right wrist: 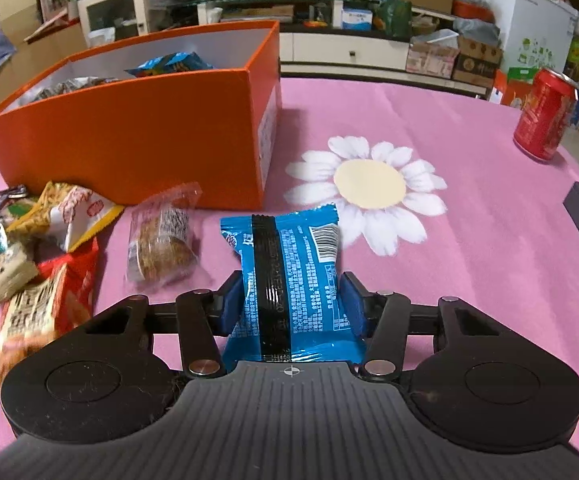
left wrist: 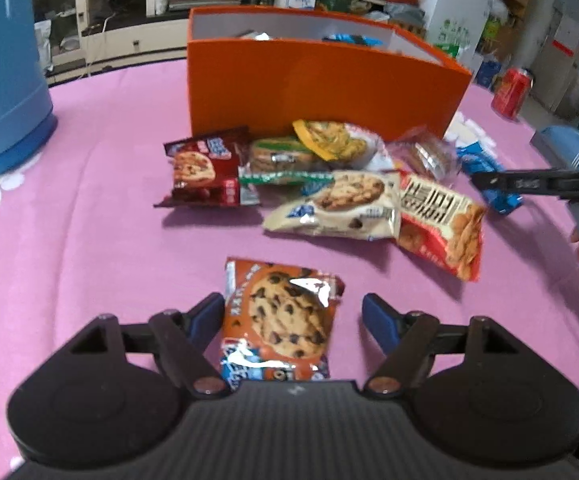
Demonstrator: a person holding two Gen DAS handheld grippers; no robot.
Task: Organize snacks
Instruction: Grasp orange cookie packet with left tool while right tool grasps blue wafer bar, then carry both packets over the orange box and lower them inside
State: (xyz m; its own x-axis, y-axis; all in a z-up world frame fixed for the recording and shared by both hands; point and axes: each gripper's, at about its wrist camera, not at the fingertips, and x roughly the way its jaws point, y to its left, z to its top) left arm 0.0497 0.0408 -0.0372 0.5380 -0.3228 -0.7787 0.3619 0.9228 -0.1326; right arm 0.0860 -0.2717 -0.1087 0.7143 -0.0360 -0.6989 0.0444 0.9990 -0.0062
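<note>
An orange box (left wrist: 321, 84) stands on the pink table, also in the right wrist view (right wrist: 129, 140), with several snack packs inside. A pile of snack packs (left wrist: 329, 176) lies in front of it. My left gripper (left wrist: 293, 320) is open, its fingers on either side of a brown chocolate-chip cookie pack (left wrist: 285, 316) that lies on the cloth. My right gripper (right wrist: 293, 304) is shut on a blue snack pack (right wrist: 289, 276); the gripper also shows in the left wrist view (left wrist: 489, 182).
A red can (right wrist: 545, 114) stands at the far right of the table. A blue container (left wrist: 1, 80) stands at the left. A clear-wrapped snack (right wrist: 161, 236) and red and yellow packs (right wrist: 49, 248) lie left of my right gripper. A white daisy print (right wrist: 369, 184) marks the cloth.
</note>
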